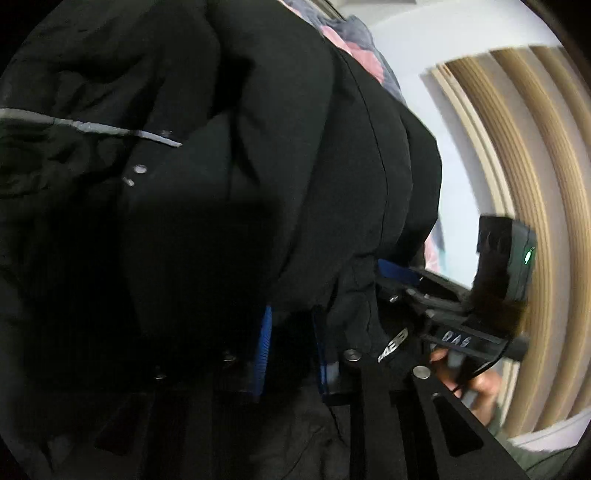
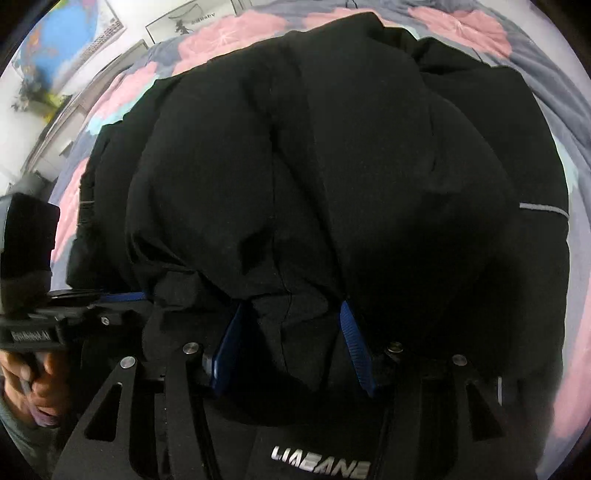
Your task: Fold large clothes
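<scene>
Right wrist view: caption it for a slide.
Right hand-held gripper pinches a bulky black padded jacket over pink-and-grey floral bedding.

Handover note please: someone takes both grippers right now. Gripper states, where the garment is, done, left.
Left gripper: jaws closed on a black jacket edge, fabric bunched between the blue pads.
Right gripper: jaws pinch a fold of the same jacket.
Jacket lies heaped on the pink-and-grey bedspread, reflective stripe on its right side.
Done: both edges gripped, jacket partly doubled over.
Left: probably finish the fold, flatten, release.
</scene>
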Action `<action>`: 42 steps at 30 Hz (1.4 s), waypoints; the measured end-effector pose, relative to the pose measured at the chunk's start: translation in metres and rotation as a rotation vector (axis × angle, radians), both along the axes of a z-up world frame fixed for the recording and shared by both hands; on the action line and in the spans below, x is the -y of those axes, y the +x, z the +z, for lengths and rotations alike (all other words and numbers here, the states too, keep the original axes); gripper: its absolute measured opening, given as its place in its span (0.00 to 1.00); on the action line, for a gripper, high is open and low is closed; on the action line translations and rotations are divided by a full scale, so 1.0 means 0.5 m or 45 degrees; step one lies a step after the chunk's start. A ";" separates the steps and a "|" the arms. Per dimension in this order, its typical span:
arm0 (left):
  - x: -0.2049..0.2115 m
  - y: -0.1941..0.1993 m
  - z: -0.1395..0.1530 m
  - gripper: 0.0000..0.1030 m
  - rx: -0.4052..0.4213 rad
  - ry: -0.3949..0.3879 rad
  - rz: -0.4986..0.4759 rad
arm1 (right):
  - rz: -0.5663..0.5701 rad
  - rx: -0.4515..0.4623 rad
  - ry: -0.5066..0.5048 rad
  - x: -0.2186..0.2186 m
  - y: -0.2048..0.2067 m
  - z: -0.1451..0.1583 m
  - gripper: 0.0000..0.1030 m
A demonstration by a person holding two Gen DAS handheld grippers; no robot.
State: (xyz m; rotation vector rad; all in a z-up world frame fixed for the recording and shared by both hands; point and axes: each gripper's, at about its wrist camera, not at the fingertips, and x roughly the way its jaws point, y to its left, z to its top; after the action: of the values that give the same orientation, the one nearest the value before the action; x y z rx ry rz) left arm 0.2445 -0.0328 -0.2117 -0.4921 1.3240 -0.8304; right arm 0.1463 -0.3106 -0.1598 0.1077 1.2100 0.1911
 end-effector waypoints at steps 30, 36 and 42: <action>-0.026 -0.152 0.153 0.18 0.097 0.290 -0.013 | -0.184 -0.030 0.175 0.104 -0.160 0.090 0.57; -0.060 -0.202 0.199 0.21 0.141 0.403 -0.055 | -0.343 -0.067 0.267 0.203 -0.264 0.088 0.58; -0.112 -0.283 0.202 0.24 0.110 0.426 -0.024 | -0.441 -0.073 0.268 0.299 -0.358 0.091 0.58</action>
State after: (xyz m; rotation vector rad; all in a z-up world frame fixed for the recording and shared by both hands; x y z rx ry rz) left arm 0.1031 0.0233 -0.1107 -0.1783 1.3557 -0.6211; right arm -0.0328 -0.4600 -0.1143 0.5052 1.2058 0.0108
